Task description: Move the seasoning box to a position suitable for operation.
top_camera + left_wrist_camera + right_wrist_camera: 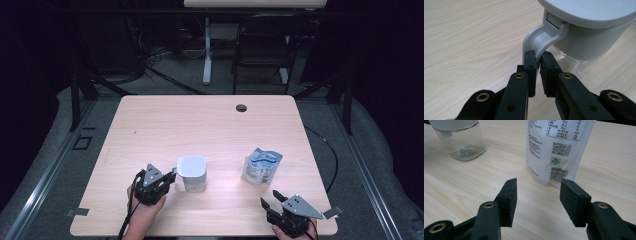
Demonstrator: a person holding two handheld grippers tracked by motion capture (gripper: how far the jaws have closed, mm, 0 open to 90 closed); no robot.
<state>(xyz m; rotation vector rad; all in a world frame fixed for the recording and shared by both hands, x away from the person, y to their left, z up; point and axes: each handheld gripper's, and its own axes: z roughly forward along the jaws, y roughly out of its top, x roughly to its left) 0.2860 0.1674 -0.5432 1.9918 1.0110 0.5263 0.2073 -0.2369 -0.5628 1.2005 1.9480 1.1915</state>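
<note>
Pinched on the grey handle (537, 43) of a lidded pitcher (192, 173), the left gripper (169, 179) works at the near left of the wooden table (200, 125), its black jaws drawn close with only the handle's thickness between them. From above, the pitcher reads as a pale, square-topped container standing just beside the person's left hand (145, 210); the left gripper view comes in tight on the grey lid (589, 11), the curved handle and the clear wall beneath the grey collar, with both pads pressed to the handle's two sides. Further right on the table, apart from the pitcher, stands a white pouch (262, 166) with blue print on its front. Only the right gripper view gives its back panel (556, 147): a table of small figures at the top, a QR code, a small green mark and a barcode near the bottom edge, the fine lettering too small to read. That view also takes in the pitcher's clear, empty base (461, 141) at its upper left. At the near right edge of the table, the right gripper (270, 200) is spread wide and grips nothing, its jaws aimed at the pouch and clear of it.
</note>
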